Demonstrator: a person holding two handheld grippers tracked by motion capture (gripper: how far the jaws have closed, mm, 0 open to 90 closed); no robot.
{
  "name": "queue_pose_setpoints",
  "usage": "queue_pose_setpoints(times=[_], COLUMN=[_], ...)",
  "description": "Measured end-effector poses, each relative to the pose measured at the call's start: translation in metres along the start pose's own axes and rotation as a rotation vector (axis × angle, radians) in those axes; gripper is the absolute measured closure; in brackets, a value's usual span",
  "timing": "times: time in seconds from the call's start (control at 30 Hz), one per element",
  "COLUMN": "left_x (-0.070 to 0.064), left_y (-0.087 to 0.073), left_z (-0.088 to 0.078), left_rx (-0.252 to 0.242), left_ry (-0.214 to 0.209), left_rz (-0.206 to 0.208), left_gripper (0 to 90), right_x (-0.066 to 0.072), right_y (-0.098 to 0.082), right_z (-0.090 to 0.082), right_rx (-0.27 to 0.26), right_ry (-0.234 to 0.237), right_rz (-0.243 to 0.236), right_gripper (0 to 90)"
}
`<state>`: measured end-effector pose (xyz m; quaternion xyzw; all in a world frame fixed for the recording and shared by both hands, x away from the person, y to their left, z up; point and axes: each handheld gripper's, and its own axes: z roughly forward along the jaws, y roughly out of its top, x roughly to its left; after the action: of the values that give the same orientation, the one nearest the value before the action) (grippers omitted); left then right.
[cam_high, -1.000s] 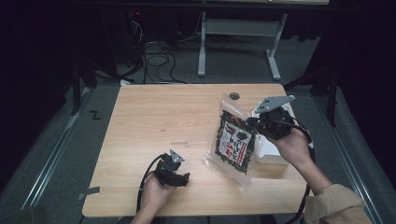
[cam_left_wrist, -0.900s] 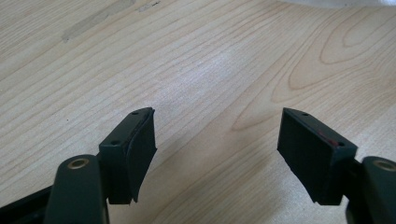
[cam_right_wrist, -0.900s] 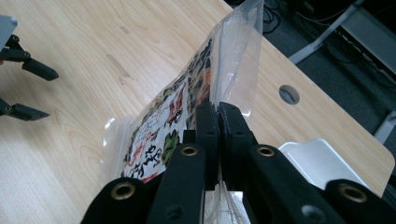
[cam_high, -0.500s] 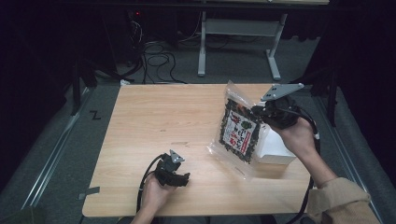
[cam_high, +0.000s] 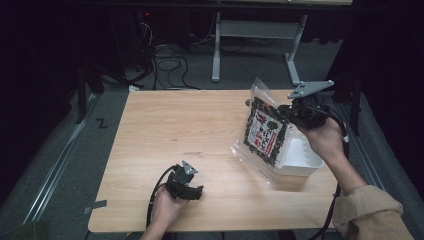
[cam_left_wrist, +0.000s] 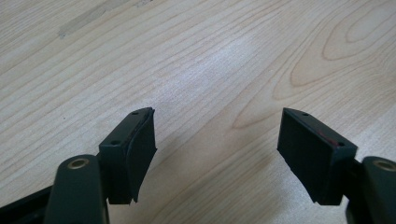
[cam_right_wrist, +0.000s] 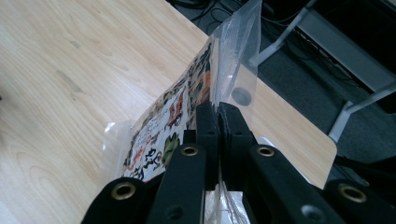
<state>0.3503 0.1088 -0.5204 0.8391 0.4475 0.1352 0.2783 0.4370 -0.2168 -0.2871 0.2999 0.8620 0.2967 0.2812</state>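
— High view first: the right gripper (cam_high: 289, 111) has its jaws clamped on the top edge of the printed snack bag (cam_high: 265, 131), which hangs tilted at right of centre, its lower edge over the white tray (cam_high: 303, 159).

— And the left gripper (cam_high: 186, 189)?

— Low in the frame, near the front edge of the table (cam_high: 165, 125); its own view shows the jaws parted with nothing between.

— Advice for the lift?

— I'd keep the pinch on the sealed strip and raise slowly, so the bag clears the tray without swinging.

— Changed from a second ago?

— The bag has risen and tilted up; the left hand hasn't moved.
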Motion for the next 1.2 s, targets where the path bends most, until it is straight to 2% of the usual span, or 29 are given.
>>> queue_pose_setpoints(times=[0.27, 0.7, 1.2], left_x=[0.001, 0.001, 0.001], left_y=[0.0, -0.001, -0.001], left_z=[0.0, 0.0, 0.001], left_rx=[0.001, 0.005, 0.007], left_ry=[0.0, 0.001, 0.0], left_rz=[0.0, 0.001, -0.004], left_gripper=[28.3, 28.3, 28.3], right_x=[-0.011, -0.032, -0.046], right_y=[0.001, -0.002, -0.011], right_z=[0.004, 0.008, 0.015], right_rx=[0.002, -0.007, 0.004], right_ry=[-0.033, -0.115, -0.187], right_rz=[0.028, 0.076, 0.093], right_gripper=[88.9, 88.9, 89.1])
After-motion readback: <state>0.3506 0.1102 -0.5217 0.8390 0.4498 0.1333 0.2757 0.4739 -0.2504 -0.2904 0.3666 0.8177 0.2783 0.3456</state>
